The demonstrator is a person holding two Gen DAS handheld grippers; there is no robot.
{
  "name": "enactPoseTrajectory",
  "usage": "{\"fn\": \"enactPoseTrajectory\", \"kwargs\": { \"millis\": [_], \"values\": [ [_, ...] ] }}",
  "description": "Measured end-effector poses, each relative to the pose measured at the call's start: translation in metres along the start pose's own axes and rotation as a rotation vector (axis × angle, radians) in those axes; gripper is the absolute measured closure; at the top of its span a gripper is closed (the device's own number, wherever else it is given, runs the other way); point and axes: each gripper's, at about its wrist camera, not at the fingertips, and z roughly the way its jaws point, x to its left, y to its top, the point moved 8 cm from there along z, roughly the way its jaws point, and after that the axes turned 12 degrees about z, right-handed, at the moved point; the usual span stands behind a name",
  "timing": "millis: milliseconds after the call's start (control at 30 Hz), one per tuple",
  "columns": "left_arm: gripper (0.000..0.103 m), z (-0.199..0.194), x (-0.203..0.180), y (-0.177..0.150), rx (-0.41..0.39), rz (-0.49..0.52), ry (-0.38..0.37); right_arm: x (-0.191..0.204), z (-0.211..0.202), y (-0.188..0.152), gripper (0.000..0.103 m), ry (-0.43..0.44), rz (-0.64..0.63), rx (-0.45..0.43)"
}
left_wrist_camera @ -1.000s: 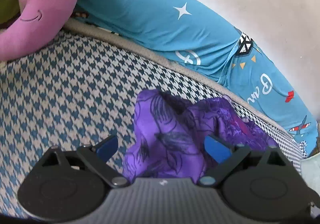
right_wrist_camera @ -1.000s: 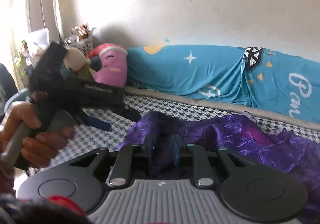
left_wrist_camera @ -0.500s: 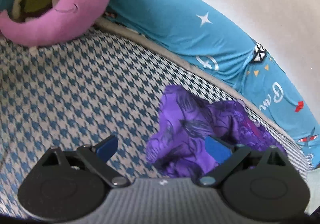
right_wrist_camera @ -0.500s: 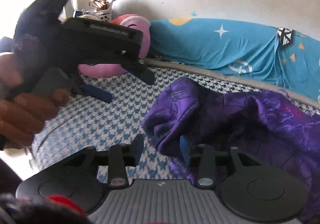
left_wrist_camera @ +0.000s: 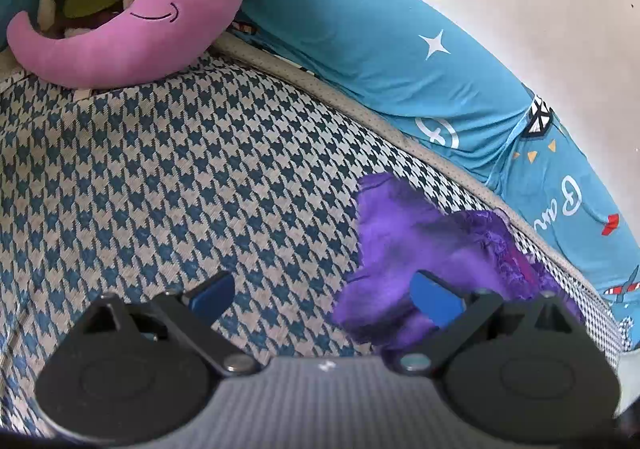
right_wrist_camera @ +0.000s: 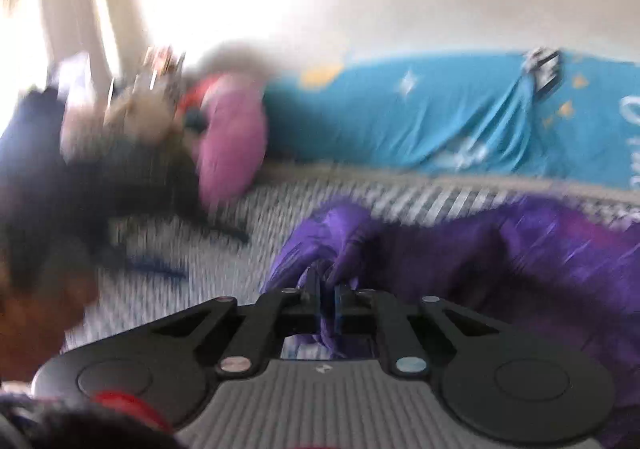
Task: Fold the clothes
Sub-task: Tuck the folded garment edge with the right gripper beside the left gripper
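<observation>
Because the crumpled purple garment of thin, glossy printed fabric (left_wrist_camera: 420,245) lies in a loose heap on the blue-and-white houndstooth mattress cover (left_wrist_camera: 168,177), near the blue star-printed bolster (left_wrist_camera: 380,45) along the wall, it should be treated as a light, limp and probably slippery load. It will not hold a shape; any unsupported part will sag and trail.

The right gripper (right_wrist_camera: 327,299) has its jaws drawn almost together, with a gathered fold of the purple cloth pinched between them. This view is heavily motion-blurred, so grip depth cannot be judged. The left gripper (left_wrist_camera: 324,293) has its jaws spread wide and holds nothing; its right blue pad (left_wrist_camera: 436,299) sits in front of the near edge of the heap, and contact cannot be confirmed.

Recommended hold: take a hem or corner rather than a bunched middle, seating the cloth deep between the pads, since thin satin-like fabric may slide out under tension. A second hold on an opposite edge would let the garment be spread flat. A pink crescent-moon plush cushion (left_wrist_camera: 132,21) lies well apart from the heap.
</observation>
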Motion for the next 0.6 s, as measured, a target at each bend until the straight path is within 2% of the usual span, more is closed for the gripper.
{"fn": "enactPoseTrajectory", "kwargs": {
  "millis": [67, 133, 200, 267, 333, 433, 567, 600],
  "values": [
    [0.004, 0.005, -0.006, -0.001, 0.011, 0.013, -0.006, -0.011, -0.017, 0.027, 0.095, -0.017, 0.056, -0.096],
    [0.004, 0.010, -0.012, -0.003, 0.021, 0.024, -0.017, -0.029, -0.036, 0.052, 0.095, -0.072, 0.110, -0.194],
    [0.004, 0.014, -0.019, -0.006, 0.028, 0.032, -0.024, -0.058, -0.050, 0.068, 0.095, -0.193, 0.165, -0.268],
    [0.004, 0.021, -0.029, -0.009, 0.035, 0.055, -0.024, -0.085, -0.059, 0.072, 0.092, -0.345, 0.183, -0.302],
    [0.004, 0.027, -0.041, -0.012, 0.045, 0.078, -0.030, -0.110, -0.065, 0.069, 0.091, -0.432, 0.243, -0.283],
    [0.004, 0.035, -0.059, -0.016, 0.057, 0.098, -0.049, -0.133, -0.074, 0.062, 0.089, -0.502, 0.310, -0.242],
    [0.004, 0.045, -0.081, -0.020, 0.065, 0.125, -0.069, -0.137, -0.078, 0.056, 0.088, -0.534, 0.271, -0.203],
    [0.004, 0.048, -0.085, -0.021, 0.071, 0.130, -0.077, -0.140, -0.076, 0.051, 0.082, -0.533, 0.278, -0.156]
  ]
}}
